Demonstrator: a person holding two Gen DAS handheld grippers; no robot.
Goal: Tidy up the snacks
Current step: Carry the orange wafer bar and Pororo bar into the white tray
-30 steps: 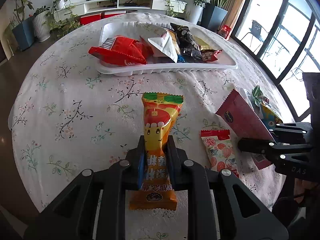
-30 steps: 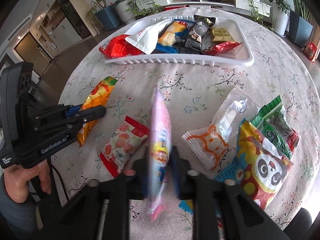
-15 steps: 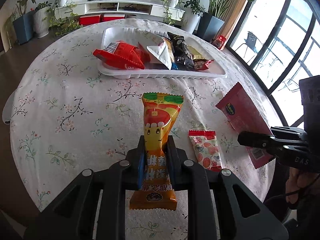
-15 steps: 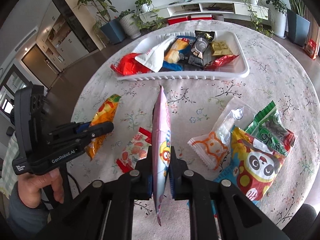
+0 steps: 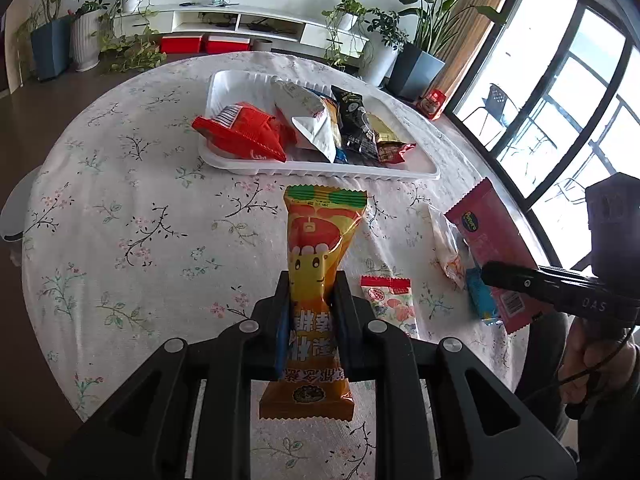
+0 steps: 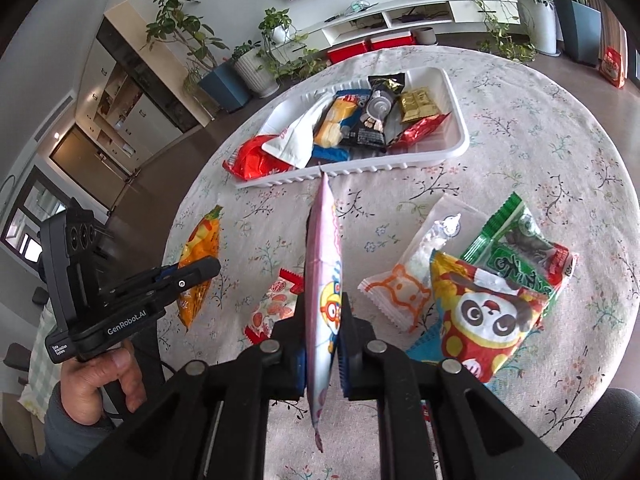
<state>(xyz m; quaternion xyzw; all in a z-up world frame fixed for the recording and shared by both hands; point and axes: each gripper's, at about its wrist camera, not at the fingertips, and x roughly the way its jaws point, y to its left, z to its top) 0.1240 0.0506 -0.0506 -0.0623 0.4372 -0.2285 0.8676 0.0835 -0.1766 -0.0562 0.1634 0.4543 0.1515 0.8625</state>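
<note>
My left gripper [image 5: 310,284] is shut on an orange snack packet [image 5: 320,248] and holds it above the table. It also shows in the right wrist view [image 6: 200,256]. My right gripper [image 6: 323,308] is shut on a pink snack packet [image 6: 322,248], held edge-on; it shows flat in the left wrist view [image 5: 488,236]. A white tray [image 5: 320,168] at the far side of the table holds several snack packets; it also shows in the right wrist view [image 6: 460,136].
Loose packets lie on the floral tablecloth: a small red-and-white one [image 6: 272,308], a white-orange one [image 6: 404,284], a panda packet [image 6: 484,312] and a green one [image 6: 520,248]. Plants and a low white shelf [image 5: 240,24] stand beyond the round table.
Both grippers have risen and drawn back from the tray, each still holding its packet. The table now looks smaller and farther in both views.
</note>
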